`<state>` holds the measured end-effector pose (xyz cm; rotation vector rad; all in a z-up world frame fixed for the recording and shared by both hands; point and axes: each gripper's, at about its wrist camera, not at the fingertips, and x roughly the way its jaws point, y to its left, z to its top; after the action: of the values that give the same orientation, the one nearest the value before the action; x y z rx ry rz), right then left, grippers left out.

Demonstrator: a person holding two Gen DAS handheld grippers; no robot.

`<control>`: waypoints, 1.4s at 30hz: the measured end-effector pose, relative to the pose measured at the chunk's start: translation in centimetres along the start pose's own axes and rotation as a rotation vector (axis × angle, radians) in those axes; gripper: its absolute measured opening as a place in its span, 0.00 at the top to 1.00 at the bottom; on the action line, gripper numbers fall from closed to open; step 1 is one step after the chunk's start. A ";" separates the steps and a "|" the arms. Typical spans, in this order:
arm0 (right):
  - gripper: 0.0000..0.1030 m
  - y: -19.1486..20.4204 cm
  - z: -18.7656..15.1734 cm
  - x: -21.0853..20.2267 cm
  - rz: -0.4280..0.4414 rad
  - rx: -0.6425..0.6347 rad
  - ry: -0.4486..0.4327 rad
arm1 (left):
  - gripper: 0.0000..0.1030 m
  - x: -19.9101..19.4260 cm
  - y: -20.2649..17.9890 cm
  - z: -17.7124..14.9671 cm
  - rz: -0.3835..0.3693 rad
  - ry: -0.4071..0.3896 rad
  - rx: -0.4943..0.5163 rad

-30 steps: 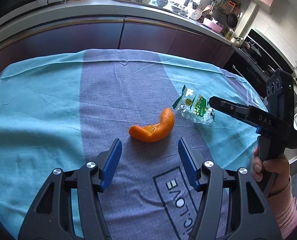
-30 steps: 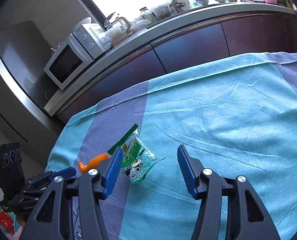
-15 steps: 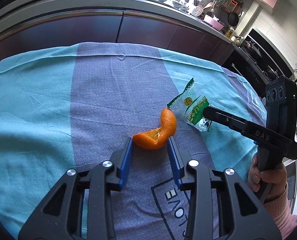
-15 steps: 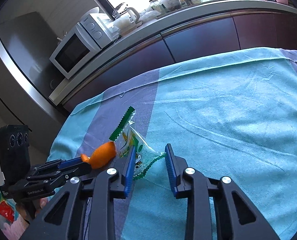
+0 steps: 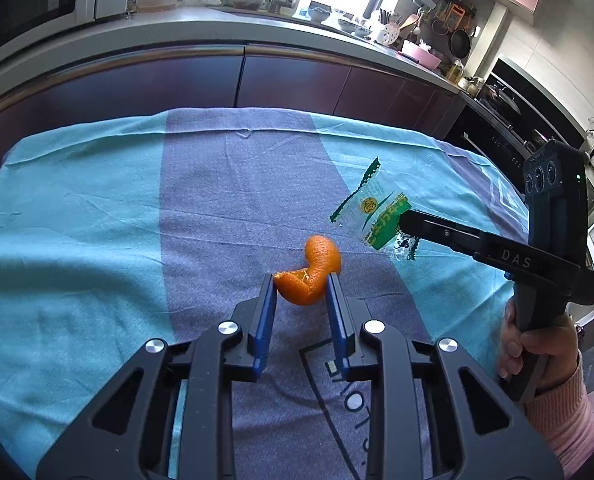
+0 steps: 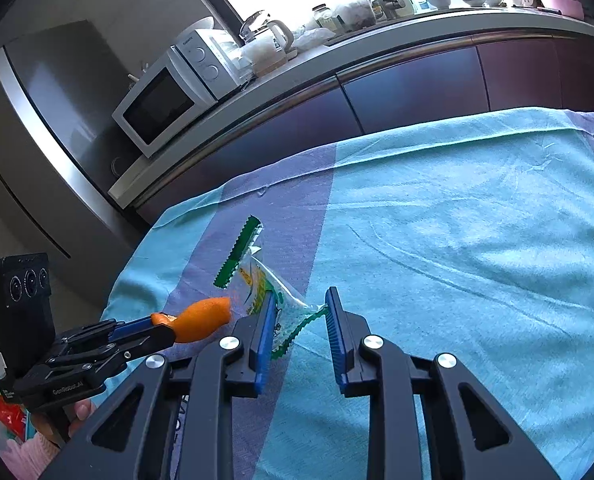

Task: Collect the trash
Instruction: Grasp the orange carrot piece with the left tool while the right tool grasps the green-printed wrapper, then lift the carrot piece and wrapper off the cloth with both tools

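Note:
An orange peel sits between the blue pads of my left gripper, which is shut on it just above the cloth-covered table. The peel also shows in the right wrist view, held in the left gripper. A green and clear plastic wrapper lies right of the peel. My right gripper has closed on the wrapper's crumpled near end; in the left wrist view the right gripper pinches the wrapper and lifts it.
A teal and purple cloth covers the table. Dark cabinets and a counter with a microwave, kettle and dishes run behind the table. A fridge stands at the left.
Both grippers moved forward and closed, the left on the orange peel, the right on the wrapper. Peel and wrapper have lifted slightly off the cloth.

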<state>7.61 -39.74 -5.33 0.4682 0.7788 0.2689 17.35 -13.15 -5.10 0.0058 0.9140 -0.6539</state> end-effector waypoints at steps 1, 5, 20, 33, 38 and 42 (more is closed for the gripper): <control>0.77 0.1 -0.1 -0.2 0.002 -0.003 -0.003 | 0.75 -0.3 0.1 -0.1 0.001 -0.005 0.001; 0.77 0.8 -0.3 -0.7 0.018 -0.009 -0.014 | 0.76 -1.9 0.5 -0.7 0.009 -0.029 -0.002; 0.77 4.6 -2.2 -1.5 0.095 -0.034 -0.029 | 0.76 -7.1 2.5 -3.9 0.062 -0.086 -0.019; 0.77 7.0 -3.9 -1.2 0.147 -0.036 -0.009 | 0.76 -10.3 4.0 -6.3 0.077 -0.106 -0.049; 0.77 7.8 -4.5 -1.0 0.165 -0.041 0.001 | 0.76 -11.4 4.7 -7.0 0.087 -0.117 -0.064; 0.77 8.5 -4.8 -0.8 0.175 -0.046 0.008 | 0.76 -12.2 5.2 -7.4 0.096 -0.125 -0.070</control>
<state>3.07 -31.25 -3.56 0.4927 0.7387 0.4512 9.39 -0.57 -2.16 -0.0530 0.8105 -0.5265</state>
